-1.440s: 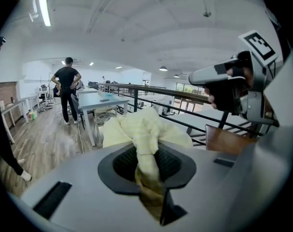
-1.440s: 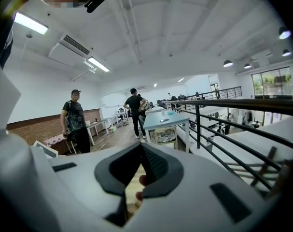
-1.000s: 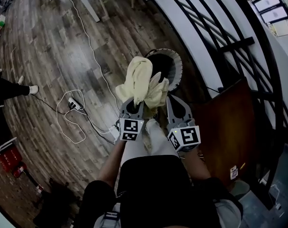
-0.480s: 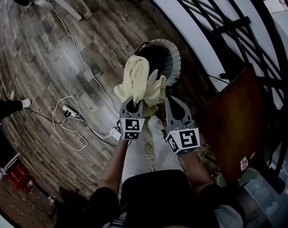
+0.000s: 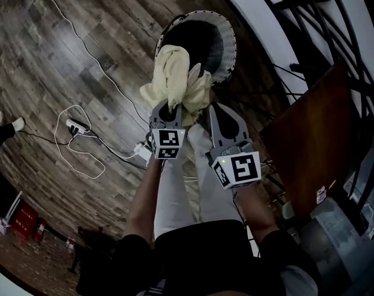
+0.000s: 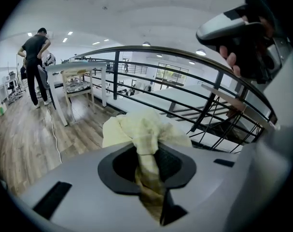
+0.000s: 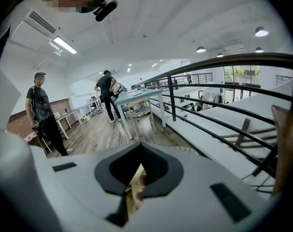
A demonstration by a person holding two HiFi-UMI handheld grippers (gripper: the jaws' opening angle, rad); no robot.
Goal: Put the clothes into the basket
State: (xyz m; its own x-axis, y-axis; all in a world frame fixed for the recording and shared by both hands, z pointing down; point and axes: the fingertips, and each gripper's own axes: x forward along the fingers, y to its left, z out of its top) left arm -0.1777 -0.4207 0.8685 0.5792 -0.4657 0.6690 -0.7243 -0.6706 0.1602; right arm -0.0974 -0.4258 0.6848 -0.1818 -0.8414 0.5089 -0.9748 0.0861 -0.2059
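Clothes: one pale yellow cloth point(image 5: 173, 73), above the basket
Baskets: one woven basket point(image 5: 228, 42)
Grippers: two; left gripper point(image 5: 167, 108) clamped on cloth, right gripper point(image 5: 219, 110) pinching its edge

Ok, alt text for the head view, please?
Looking down, the left gripper and right gripper both clamp a pale yellow cloth above a round woven basket on a wooden floor. A white power strip lies at left.
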